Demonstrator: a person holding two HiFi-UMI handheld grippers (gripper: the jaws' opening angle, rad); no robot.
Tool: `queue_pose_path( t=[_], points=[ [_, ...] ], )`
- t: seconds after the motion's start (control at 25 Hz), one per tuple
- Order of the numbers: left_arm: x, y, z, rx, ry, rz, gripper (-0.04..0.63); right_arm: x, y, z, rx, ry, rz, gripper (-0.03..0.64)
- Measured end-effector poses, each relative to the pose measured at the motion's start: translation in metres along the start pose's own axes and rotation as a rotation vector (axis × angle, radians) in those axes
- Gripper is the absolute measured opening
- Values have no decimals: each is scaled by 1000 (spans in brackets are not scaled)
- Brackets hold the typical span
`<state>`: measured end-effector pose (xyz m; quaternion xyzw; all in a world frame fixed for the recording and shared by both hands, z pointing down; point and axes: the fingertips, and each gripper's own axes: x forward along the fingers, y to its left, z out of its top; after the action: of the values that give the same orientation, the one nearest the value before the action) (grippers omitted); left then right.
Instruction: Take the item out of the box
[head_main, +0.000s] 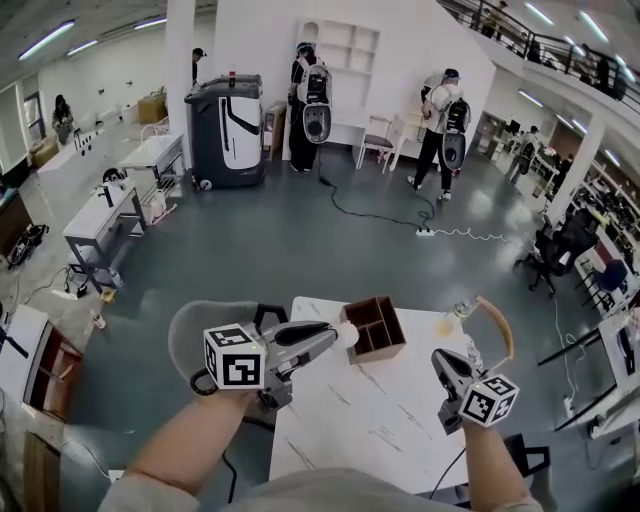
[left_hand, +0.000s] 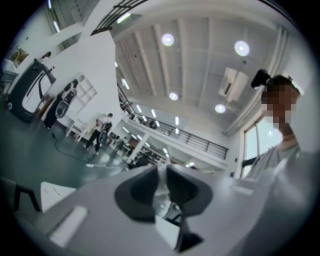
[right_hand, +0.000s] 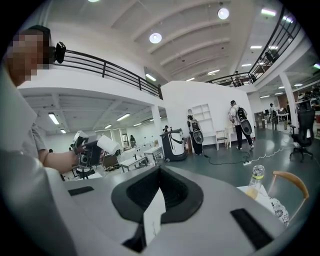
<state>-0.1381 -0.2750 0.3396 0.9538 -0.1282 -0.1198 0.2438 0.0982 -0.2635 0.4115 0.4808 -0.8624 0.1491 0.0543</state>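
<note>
At centre-left of the head view, the left claw (head_main: 330, 338) is clenched on a white roll (head_main: 346, 334). The roll is outside the brown compartmented box (head_main: 378, 326), just left of it, above the white tabletop (head_main: 370, 420). At lower right, the right claw (head_main: 443, 360) is pressed together, gripping nothing.

"Any writing you can read from where you stand?"

"None. Your left gripper (head_main: 338, 337) and right gripper (head_main: 441, 360) carry cubes with black-and-white square markers only, no letters. The bottle (right_hand: 256, 176) right of your right claw has a label, but it is too small to read."
</note>
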Motion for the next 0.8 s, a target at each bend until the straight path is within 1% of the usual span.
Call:
queue_pose_path(
  t=[0.12,0.28,0.48,0.64,0.8],
  points=[
    [2,-13,-6,-21,-30,12,60,-15,-5,10,-15,-24,14,6],
    [16,-31,-20,-23,-63,50,60,-38,-22,15,-24,-35,42,6],
    [43,-57,-33,-67,-160,103,60,-76,-45,20,-44,-20,92,6],
    [71,-83,-49,-78,-211,135,60,-110,-64,23,-72,-17,146,6],
    [96,-114,-64,-89,-267,151,60,-139,-79,25,-79,-34,199,6]
  ],
)
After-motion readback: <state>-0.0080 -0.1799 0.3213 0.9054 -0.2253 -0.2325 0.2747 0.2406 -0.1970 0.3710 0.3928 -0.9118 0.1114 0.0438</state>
